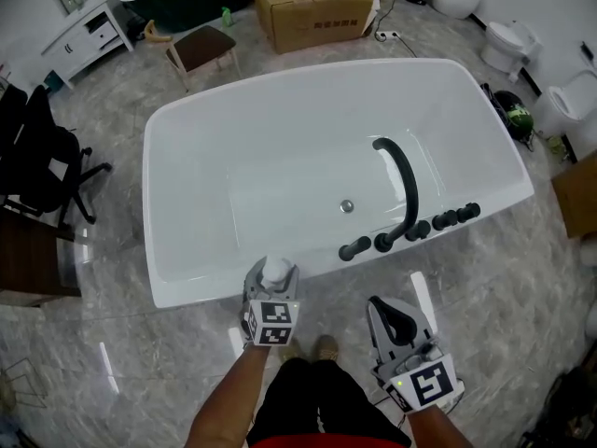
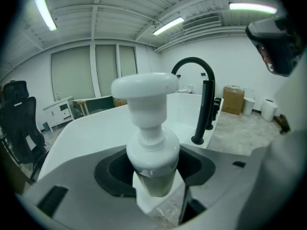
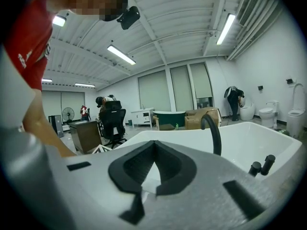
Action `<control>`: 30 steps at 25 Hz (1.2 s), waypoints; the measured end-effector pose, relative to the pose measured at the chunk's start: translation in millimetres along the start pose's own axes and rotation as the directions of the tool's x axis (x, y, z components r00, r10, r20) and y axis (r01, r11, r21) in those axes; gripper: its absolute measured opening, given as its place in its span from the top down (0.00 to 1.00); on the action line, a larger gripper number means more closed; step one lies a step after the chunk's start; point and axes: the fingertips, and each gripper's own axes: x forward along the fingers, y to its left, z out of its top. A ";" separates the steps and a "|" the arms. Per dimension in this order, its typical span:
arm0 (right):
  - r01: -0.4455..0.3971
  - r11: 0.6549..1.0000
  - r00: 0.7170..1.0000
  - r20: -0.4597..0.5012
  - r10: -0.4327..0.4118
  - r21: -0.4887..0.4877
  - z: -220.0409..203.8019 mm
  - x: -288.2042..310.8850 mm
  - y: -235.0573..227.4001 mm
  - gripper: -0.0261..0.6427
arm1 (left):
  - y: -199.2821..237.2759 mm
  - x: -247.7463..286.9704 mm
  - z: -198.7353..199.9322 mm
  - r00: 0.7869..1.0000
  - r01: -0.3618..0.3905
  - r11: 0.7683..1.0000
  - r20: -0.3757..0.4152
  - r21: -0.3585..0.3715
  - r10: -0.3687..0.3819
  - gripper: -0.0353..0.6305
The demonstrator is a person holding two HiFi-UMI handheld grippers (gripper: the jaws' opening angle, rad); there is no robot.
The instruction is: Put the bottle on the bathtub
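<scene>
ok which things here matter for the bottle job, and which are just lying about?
Job:
bottle, clamped in left gripper
bathtub

Lying about:
cardboard box
stool
office chair
toilet
cabinet

Cardboard box (image 1: pixel 317 9), black office chair (image 1: pixel 42 157).

The head view looks steeply down from above the near long rim of the bathtub (image 1: pixel 233 166) and takes in the whole tub. Each gripper view sits low and close behind its own jaws at that rim, facing out over the tub. All three views share the black faucet (image 1: pixel 403 180).
</scene>
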 end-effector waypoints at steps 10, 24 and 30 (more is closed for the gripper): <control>0.017 1.000 0.999 -0.038 -0.017 0.011 -15.6 8.0 -3.7 0.95 | -0.8 20.8 -9.7 1.000 0.024 1.000 0.011 0.007 -0.025 0.59; 0.005 1.000 1.000 -0.019 -0.005 0.020 -6.9 14.8 5.2 0.95 | -2.6 -12.4 -0.1 0.993 0.065 0.998 0.094 0.015 -0.066 0.49; -0.030 0.999 0.999 0.038 0.029 0.020 17.4 16.9 22.0 0.95 | -7.9 -75.4 47.1 0.971 0.073 0.997 0.227 -0.003 -0.070 0.49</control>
